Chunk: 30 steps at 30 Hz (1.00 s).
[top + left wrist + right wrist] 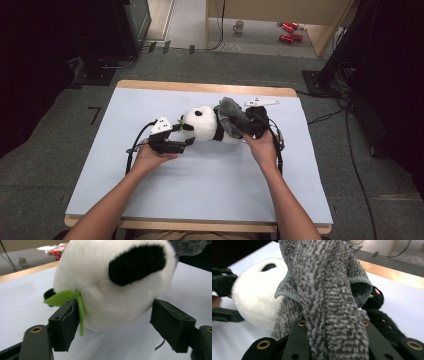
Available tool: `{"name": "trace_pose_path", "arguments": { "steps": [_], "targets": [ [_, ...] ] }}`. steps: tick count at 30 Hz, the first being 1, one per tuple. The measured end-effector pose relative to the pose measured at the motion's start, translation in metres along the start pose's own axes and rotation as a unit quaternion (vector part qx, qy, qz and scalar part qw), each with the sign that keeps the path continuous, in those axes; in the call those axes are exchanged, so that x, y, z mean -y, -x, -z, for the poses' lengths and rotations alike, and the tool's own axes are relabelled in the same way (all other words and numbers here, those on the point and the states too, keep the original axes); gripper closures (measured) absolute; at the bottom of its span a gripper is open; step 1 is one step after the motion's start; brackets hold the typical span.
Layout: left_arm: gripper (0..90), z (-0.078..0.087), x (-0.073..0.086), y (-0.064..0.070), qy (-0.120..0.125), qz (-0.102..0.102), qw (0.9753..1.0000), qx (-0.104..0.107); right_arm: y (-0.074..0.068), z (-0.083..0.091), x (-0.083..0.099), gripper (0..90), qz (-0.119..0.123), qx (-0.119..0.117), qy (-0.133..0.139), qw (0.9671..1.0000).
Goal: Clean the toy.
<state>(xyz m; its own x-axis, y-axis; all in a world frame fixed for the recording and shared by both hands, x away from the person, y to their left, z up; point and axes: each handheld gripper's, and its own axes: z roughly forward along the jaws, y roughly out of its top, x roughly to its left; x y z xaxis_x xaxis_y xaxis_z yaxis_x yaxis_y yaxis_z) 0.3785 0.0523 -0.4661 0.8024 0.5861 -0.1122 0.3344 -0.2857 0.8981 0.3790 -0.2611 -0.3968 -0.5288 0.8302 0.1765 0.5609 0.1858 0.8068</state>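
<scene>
A black-and-white panda plush [202,125] lies on its side in the middle of the light blue table [200,175]. A green felt leaf [62,297] sticks out at its mouth. My left gripper [184,133] is open, its jaws standing either side of the panda's head [112,277], and the left jaw touches the leaf. A fuzzy grey cloth [231,117] is draped over the panda's body. My right gripper [251,127] is shut on that cloth [324,277], held just above the plush's black paws [384,325].
A wooden rim borders the table's far edge [200,86]. On the floor beyond stand a mug [239,26] and red cans [290,31]. Cables [350,145] run along the floor at the right, beside dark equipment.
</scene>
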Motion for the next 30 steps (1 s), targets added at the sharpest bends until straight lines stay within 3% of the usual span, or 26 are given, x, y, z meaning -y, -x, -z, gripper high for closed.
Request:
{"name": "trace_pose_path", "arguments": {
  "steps": [1,4,6,12,18,22,28,30],
  "targets": [
    [20.3,-0.005,-0.002,-0.001,-0.007,0.006,0.9999,0.004,0.002,-0.001,0.0,76.7,-0.008,-0.005,0.004,0.9999],
    [15.3,-0.015,-0.005,0.001,-0.011,-0.02,0.9997,-0.01,0.006,-0.001,0.0,76.6,-0.021,-0.013,0.009,0.9996],
    [17.0,-0.018,-0.007,0.003,0.001,-0.033,0.999,-0.028,0.006,0.0,0.001,76.4,-0.026,-0.01,0.01,0.9996],
    [42.0,-0.021,-0.012,0.005,0.033,-0.019,0.9983,-0.044,0.011,0.003,0.001,76.3,-0.051,-0.007,0.021,0.9985],
    [62.6,-0.016,-0.015,0.01,0.013,-0.006,0.9991,-0.039,0.009,0.003,0.001,78.6,-0.054,-0.016,0.02,0.9982],
    [66.3,-0.005,-0.007,0.013,0.001,-0.002,0.9997,-0.022,0.001,0.006,-0.002,78.6,-0.042,-0.022,0.01,0.9988],
    [66.7,0.016,-0.002,0.016,-0.011,0.035,0.9993,-0.001,-0.017,0.013,-0.007,78.4,-0.022,-0.031,0.0,0.9993],
    [66.6,0.026,-0.004,0.016,-0.021,0.062,0.9978,0.008,-0.026,0.016,-0.011,78.4,-0.016,-0.037,-0.001,0.9992]
  ]
}}
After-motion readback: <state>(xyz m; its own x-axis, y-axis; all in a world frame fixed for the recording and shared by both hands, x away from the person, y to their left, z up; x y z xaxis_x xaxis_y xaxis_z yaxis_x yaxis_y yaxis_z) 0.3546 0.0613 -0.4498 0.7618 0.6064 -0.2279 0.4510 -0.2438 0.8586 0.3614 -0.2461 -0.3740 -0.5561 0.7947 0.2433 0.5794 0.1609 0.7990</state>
